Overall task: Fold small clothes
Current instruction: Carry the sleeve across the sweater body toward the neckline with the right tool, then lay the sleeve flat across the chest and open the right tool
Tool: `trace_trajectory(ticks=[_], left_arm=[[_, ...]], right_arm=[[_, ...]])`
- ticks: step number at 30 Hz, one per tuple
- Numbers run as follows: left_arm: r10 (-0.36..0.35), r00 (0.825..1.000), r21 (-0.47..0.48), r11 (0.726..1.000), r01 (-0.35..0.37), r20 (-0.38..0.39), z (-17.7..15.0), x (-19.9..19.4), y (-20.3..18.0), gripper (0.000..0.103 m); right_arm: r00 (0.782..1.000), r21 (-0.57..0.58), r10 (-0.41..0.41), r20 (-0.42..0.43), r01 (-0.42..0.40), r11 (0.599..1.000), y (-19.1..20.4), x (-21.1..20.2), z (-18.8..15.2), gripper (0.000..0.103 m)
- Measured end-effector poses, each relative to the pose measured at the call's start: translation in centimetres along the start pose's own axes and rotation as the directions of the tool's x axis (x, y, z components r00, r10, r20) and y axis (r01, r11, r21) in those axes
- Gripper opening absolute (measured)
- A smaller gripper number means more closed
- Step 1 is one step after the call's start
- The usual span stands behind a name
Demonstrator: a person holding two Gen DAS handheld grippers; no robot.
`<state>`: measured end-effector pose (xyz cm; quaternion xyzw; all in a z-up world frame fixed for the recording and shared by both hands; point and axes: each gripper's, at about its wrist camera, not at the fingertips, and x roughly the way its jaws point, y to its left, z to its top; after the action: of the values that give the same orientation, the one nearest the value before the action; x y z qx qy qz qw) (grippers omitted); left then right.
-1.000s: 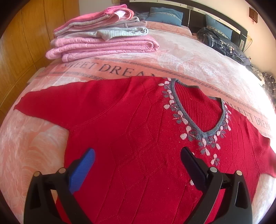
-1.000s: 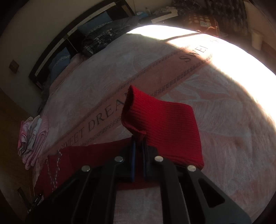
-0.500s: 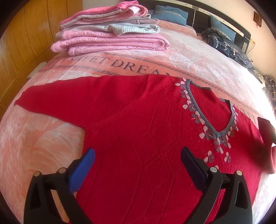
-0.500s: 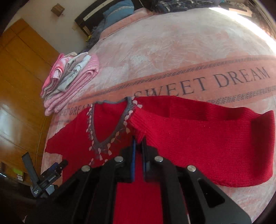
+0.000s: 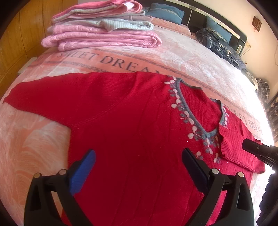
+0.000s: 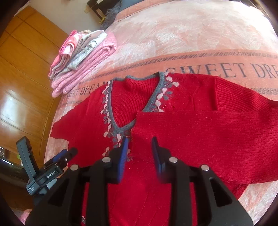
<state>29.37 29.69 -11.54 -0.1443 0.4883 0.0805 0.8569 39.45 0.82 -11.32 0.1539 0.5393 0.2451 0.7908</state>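
A red knit sweater (image 5: 132,125) with a grey V-neck and leaf trim lies face up on the pink bedspread (image 5: 199,57). Its right sleeve (image 6: 208,139) is folded across the chest, the cuff edge resting beside the V-neck (image 6: 128,111). Its other sleeve (image 5: 43,97) stretches out flat to the left. My right gripper (image 6: 139,153) is open just above the folded cuff, holding nothing. My left gripper (image 5: 139,166) hovers open over the sweater's lower body. The right gripper's tip (image 5: 257,150) shows at the right edge of the left wrist view.
A stack of folded pink and grey clothes (image 5: 104,31) sits at the far left of the bed. Dark clothes (image 5: 222,43) and blue pillows (image 5: 165,12) lie by the headboard. A wooden wardrobe (image 6: 22,69) stands beside the bed.
The right gripper carried the sleeve across the chest, laid it down and opened, letting go of the cuff. The left gripper drifted a little and stayed open.
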Motion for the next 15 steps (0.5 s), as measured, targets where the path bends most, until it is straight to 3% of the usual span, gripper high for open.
trace_trajectory(ticks=[4, 6, 9, 11, 15], left_arm=[[-0.132, 0.990, 0.037, 0.990, 0.134, -0.055, -0.3, 1.0, -4.3, 0.099], [-0.211, 0.973, 0.052, 0.975, 0.217, -0.094, -0.4, 1.9, -6.7, 0.099], [-0.277, 0.949, 0.082, 0.953, 0.291, -0.149, -0.2, 3.6, -10.1, 0.099], [-0.287, 0.943, 0.108, 0.946, 0.307, -0.165, 0.0, 4.5, -11.7, 0.099], [-0.257, 0.952, 0.134, 0.951, 0.280, -0.165, 0.1, 5.9, -13.3, 0.099]], right_arm=[[0.998, 0.033, -0.053, 0.045, 0.052, 0.998, -3.5, -2.9, -0.2, 0.032], [0.996, 0.061, -0.067, 0.056, 0.064, 0.996, -5.6, -4.0, -0.8, 0.032], [0.994, 0.092, -0.085, 0.070, 0.078, 0.993, -8.6, -5.8, -1.8, 0.031], [0.992, 0.105, -0.094, 0.084, 0.085, 0.991, -10.5, -7.1, -2.4, 0.031], [0.987, 0.145, -0.105, 0.118, 0.088, 0.986, -14.2, -9.5, -3.4, 0.031]])
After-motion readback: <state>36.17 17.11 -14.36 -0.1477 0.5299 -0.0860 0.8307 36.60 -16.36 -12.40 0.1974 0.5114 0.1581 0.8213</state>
